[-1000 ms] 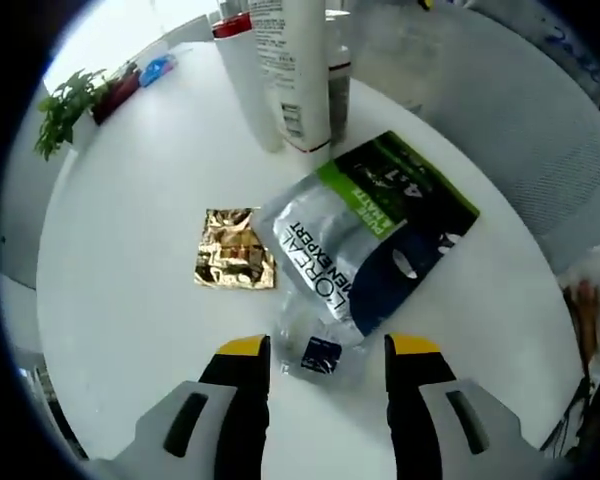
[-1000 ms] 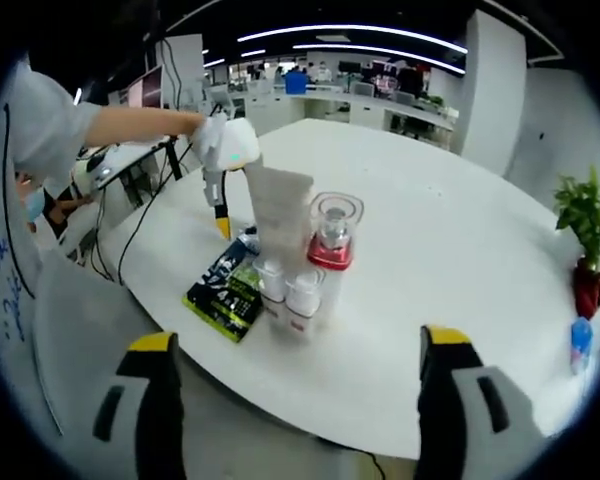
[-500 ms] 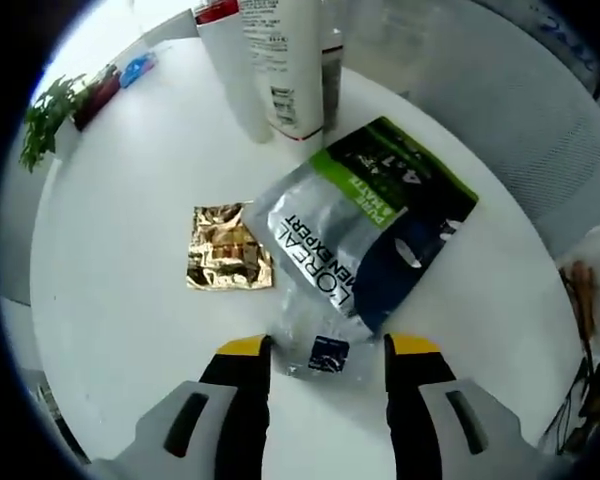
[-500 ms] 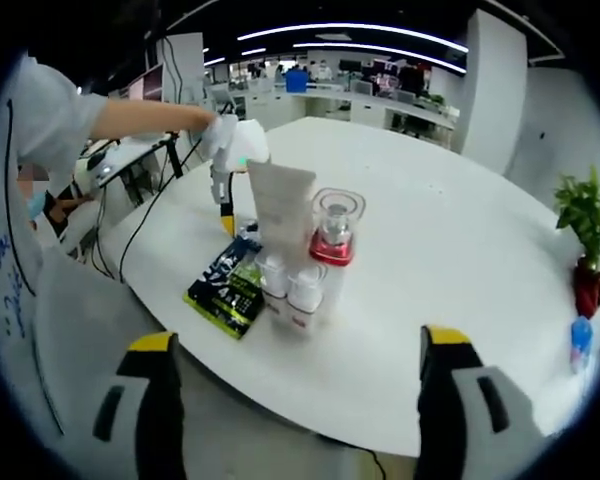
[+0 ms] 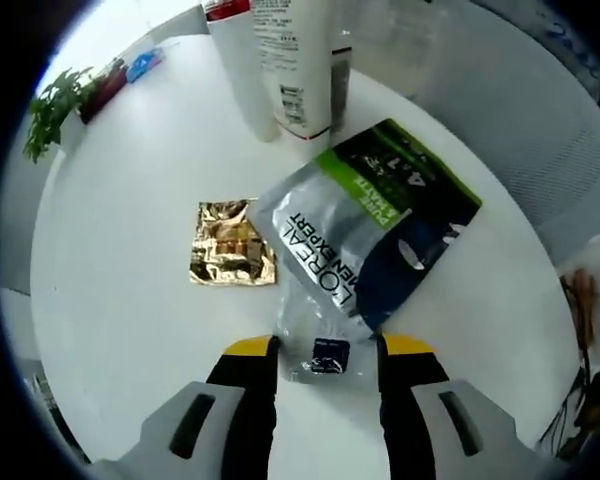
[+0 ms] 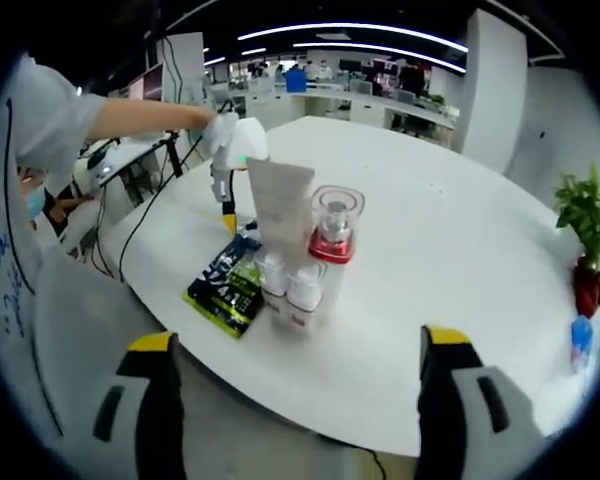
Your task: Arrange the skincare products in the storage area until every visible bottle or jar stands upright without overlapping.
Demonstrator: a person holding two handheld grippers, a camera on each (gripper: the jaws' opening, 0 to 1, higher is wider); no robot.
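White table [image 5: 130, 330] — one pouch [image 5: 375, 225] (flat), one gold sachet [image 5: 231, 244]

The tabletop [image 5: 130, 200] is plain white. On it lies a crinkled gold foil sachet [image 5: 232, 245] and a pouch [image 5: 370, 230] banded in silver-grey, bright green and dark navy with white lettering. The bottles [image 5: 280, 60] are white, one with a red cap [image 6: 330, 248]. The jaws are grey with yellow tips.
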